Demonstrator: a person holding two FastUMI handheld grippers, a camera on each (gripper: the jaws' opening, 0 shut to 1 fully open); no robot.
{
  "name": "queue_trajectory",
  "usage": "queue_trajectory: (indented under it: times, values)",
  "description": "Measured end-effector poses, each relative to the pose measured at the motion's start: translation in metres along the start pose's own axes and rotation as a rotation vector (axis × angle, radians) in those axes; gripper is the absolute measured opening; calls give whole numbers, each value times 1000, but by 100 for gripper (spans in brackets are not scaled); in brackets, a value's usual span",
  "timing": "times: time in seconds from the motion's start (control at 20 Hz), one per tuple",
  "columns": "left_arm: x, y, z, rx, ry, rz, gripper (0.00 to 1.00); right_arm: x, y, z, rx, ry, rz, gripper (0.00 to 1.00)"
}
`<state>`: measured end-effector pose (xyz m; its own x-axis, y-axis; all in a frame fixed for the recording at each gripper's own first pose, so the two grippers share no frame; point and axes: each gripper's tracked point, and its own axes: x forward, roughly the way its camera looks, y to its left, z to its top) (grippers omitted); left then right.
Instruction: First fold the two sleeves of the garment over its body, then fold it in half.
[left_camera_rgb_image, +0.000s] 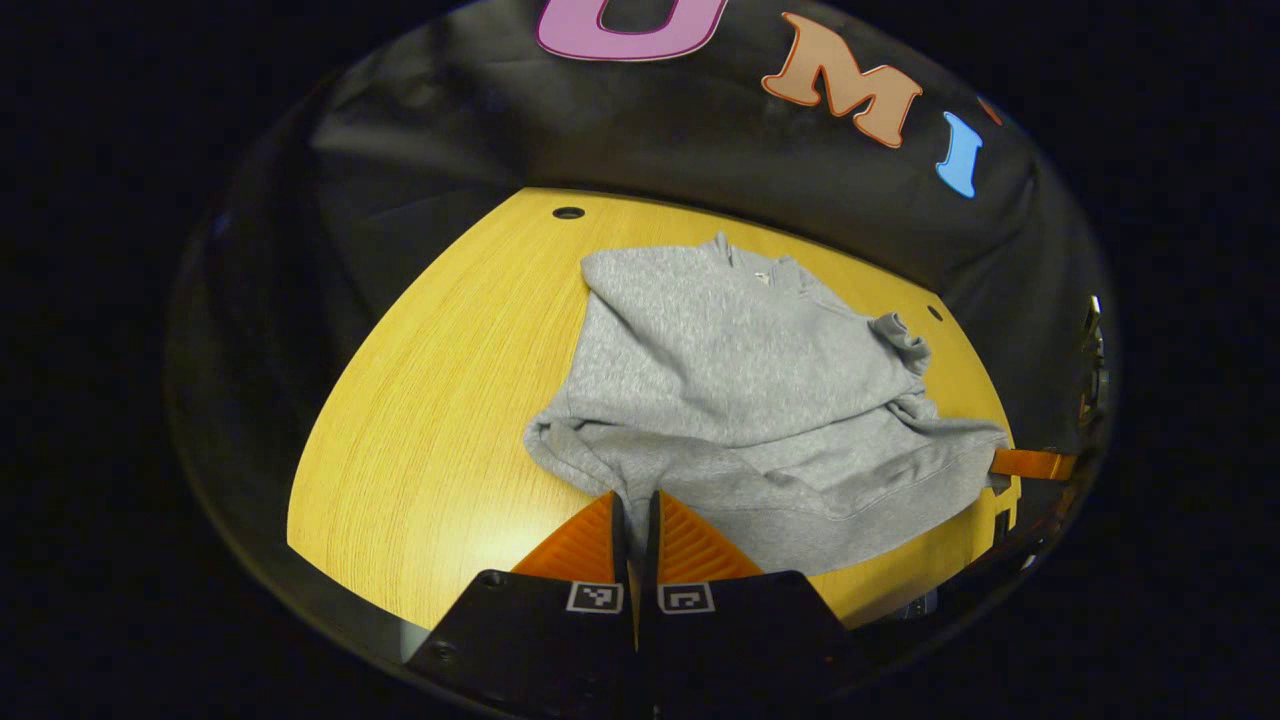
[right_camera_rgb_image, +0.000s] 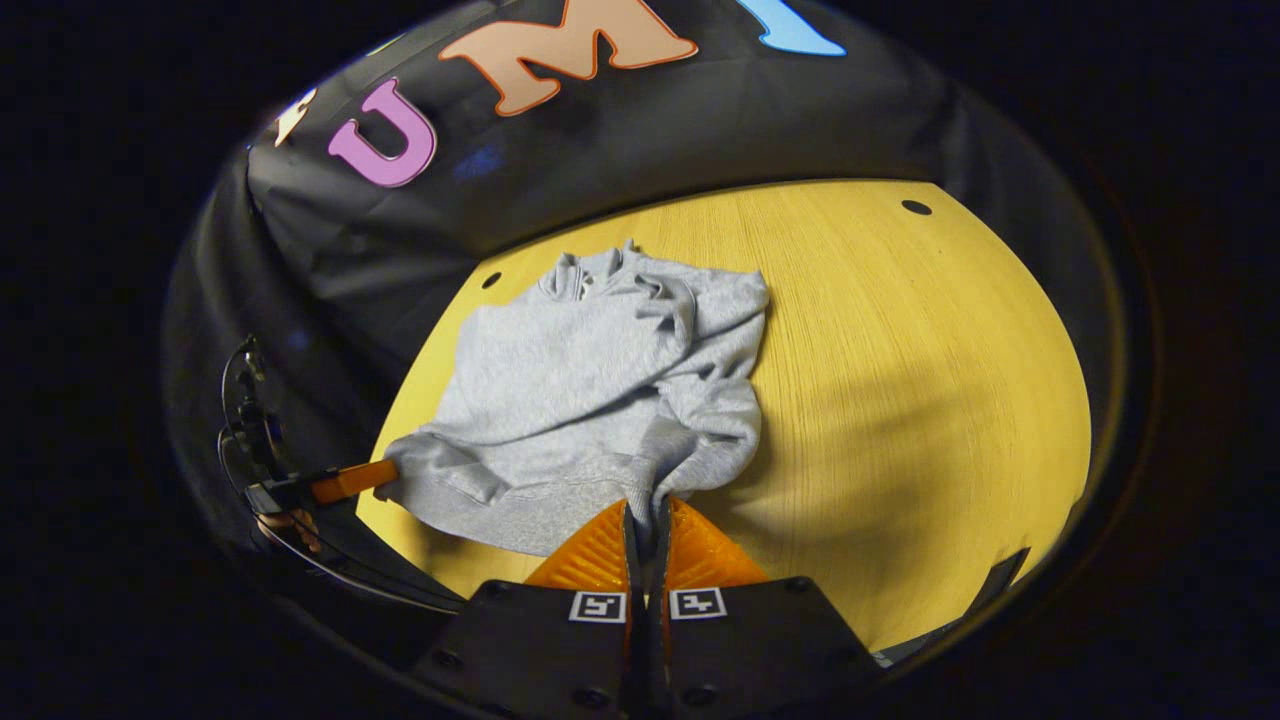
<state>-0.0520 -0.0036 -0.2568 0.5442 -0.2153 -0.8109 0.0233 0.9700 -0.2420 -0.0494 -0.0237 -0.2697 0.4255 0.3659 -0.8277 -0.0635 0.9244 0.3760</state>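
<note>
A yellow wood-grain table (left_camera_rgb_image: 430, 400) with a curved edge stands against a wrinkled black cloth wall (left_camera_rgb_image: 700, 150). Small dark round holes (left_camera_rgb_image: 568, 213) mark the tabletop near its far edge. Light falls warmly on the wood, leaving soft shadows (right_camera_rgb_image: 900, 420).

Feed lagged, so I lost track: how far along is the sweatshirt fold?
Both sleeves look folded over the grey sweatshirt. In hand: left gripper and right gripper each pinch a hem corner near the table edge. Left: carry the hem toward the collar, halving it.
</note>
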Motion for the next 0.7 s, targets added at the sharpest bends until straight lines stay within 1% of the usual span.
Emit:
queue_trajectory:
  times: [0.2, 0.25, 0.45, 0.55, 0.7]
  values:
    - [-1, -3, 28, -29, -3, -16, 0, -3, 8, 36, 66, -40, 44, 2]
    - [-2, -4, 40, -34, -25, -25, 0, 0, 8, 47, 83, -62, 47, 2]
    - [7, -2, 68, -19, -31, -30, 0, 3, 12, 78, 131, -119, 66, 1]
    - [21, -2, 76, -39, -2, -26, 0, 12, 10, 87, 153, -118, 65, 1]
    - [43, -1, 93, -109, 30, -38, 0, 32, 3, 102, 159, -122, 36, 1]
